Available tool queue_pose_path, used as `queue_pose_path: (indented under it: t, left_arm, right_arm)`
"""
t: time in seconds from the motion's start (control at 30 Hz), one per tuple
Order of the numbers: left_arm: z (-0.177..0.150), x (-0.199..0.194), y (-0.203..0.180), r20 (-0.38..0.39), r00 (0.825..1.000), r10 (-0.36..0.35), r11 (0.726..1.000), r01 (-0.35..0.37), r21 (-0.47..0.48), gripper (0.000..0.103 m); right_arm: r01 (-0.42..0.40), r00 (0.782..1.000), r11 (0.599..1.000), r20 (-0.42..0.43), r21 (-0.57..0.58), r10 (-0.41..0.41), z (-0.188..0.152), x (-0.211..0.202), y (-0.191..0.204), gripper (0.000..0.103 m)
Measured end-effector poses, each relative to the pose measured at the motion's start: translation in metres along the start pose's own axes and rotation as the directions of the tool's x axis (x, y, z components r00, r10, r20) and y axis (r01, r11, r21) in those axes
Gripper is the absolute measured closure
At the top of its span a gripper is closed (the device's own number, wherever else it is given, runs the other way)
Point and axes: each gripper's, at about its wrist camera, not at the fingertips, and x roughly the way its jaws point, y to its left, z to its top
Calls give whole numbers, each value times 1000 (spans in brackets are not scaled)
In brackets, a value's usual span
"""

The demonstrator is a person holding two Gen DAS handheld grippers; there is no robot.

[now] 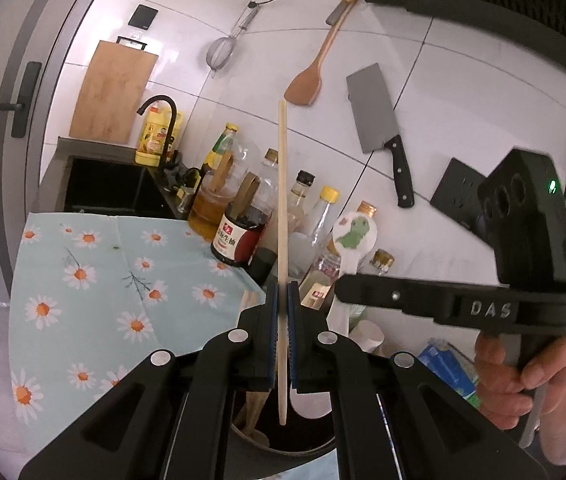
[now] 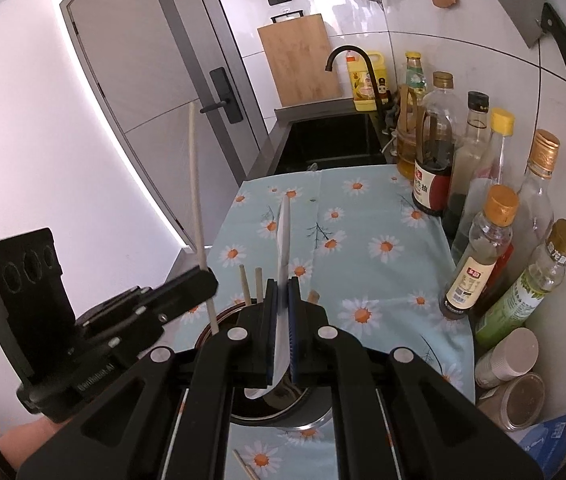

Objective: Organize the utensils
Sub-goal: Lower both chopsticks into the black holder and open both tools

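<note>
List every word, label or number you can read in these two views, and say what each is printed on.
"DAS": raised letters on the right claw's black body.
"生抽": red label of the dark soy sauce bottle; its other characters are too small.
Lettering on the left claw's body: too blurred.
Other bottle labels: too small to read.

The spoon (image 2: 283,240) bowl dips behind the right gripper's (image 2: 282,320) body, at lower centre. The holder (image 2: 303,420) rim is mostly covered. At upper right the frame edge cuts the cleaver (image 2: 531,20) blade.
</note>
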Motion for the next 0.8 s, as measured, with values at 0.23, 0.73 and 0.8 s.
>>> queue_pose_path:
  t: [0.23, 0.73, 0.8]
  left_arm:
    - [-11, 3, 2, -14, 1000, 6, 1000, -6, 0, 99]
    - [-15, -8, 5, -57, 997, 48, 999, -49, -17, 98]
    - [-16, -11, 5, -57, 997, 51, 998, -53, -17, 98]
  right_arm:
    - [-4, 1000, 1000, -19, 3, 4, -2, 5, 3, 97]
    - [-34, 998, 997, -46, 67, 37, -10, -1, 2, 78]
    - [-32, 998, 998, -45, 60, 35, -11, -4, 4, 79]
